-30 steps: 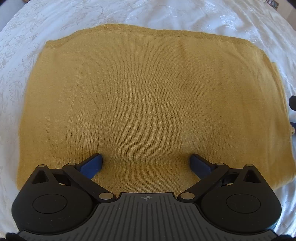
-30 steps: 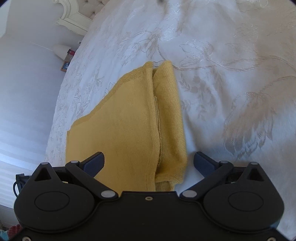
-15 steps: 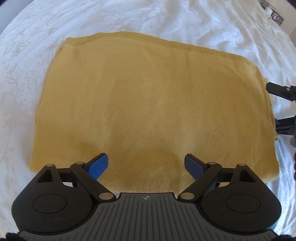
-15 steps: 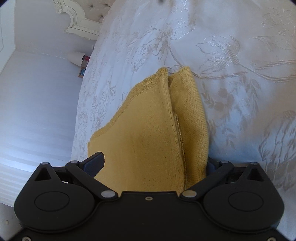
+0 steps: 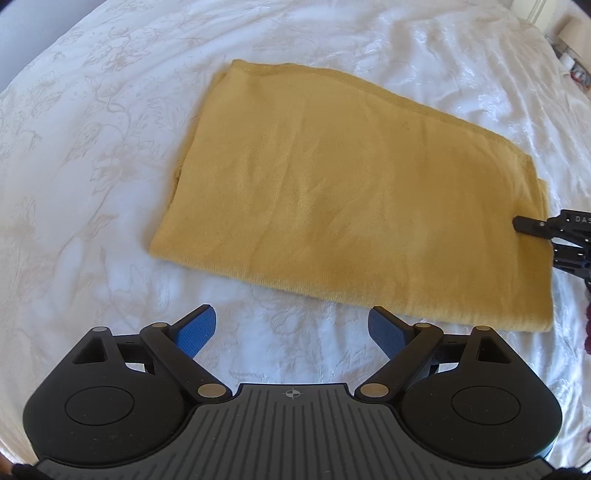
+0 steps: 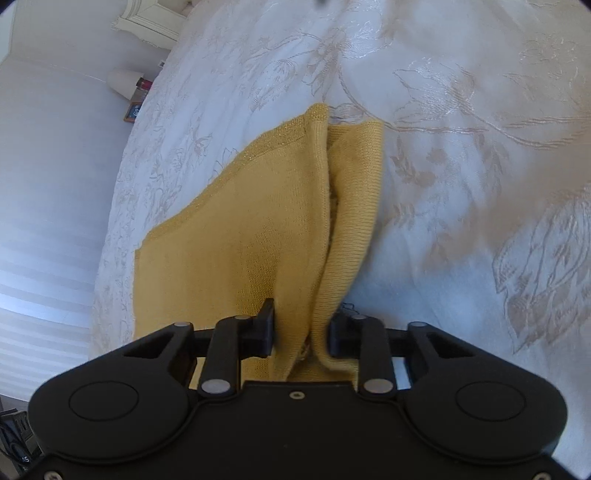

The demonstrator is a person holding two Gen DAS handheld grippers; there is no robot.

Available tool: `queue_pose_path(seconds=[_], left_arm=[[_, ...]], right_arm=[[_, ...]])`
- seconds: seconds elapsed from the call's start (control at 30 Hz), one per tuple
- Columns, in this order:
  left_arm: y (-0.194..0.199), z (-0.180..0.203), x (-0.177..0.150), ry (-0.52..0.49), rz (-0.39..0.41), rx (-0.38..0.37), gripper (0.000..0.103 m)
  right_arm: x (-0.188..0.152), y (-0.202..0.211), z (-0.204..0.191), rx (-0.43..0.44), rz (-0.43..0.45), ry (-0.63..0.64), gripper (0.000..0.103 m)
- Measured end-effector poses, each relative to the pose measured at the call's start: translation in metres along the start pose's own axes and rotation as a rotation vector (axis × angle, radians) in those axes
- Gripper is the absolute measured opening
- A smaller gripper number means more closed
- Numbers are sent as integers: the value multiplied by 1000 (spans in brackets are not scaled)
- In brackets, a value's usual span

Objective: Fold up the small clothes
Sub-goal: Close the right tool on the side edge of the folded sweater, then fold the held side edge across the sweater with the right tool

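A folded mustard-yellow knit garment lies flat on a white embroidered bedspread. My left gripper is open and empty, hovering just in front of the garment's near edge, apart from it. My right gripper is shut on the garment's layered right edge, with the fabric bunched between its fingers. The right gripper also shows at the right edge of the left wrist view, at the garment's right side.
The bedspread stretches all around the garment. A white headboard and a bedside lamp with small items stand at the far left in the right wrist view. A wall lies to the left.
My left gripper has pulled back off the garment and now hangs over bare bedspread. My right gripper has moved in and closed on the garment's right edge.
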State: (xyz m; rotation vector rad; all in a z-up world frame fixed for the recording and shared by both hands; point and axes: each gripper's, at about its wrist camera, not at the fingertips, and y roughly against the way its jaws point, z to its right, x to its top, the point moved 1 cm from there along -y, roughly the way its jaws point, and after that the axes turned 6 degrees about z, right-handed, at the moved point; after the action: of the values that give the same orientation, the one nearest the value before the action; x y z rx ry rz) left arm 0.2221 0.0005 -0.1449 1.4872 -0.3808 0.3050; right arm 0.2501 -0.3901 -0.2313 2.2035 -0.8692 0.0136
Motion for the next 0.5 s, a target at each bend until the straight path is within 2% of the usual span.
queue_pose_path(seconds=[0.23, 0.5], left_arm=[[3, -22, 1, -31, 16, -42, 90], [5, -59, 12, -114, 68, -88, 90]], right_arm=[[-6, 11, -45, -111, 52, 60, 31], [-15, 10, -129, -106, 66, 129, 29]])
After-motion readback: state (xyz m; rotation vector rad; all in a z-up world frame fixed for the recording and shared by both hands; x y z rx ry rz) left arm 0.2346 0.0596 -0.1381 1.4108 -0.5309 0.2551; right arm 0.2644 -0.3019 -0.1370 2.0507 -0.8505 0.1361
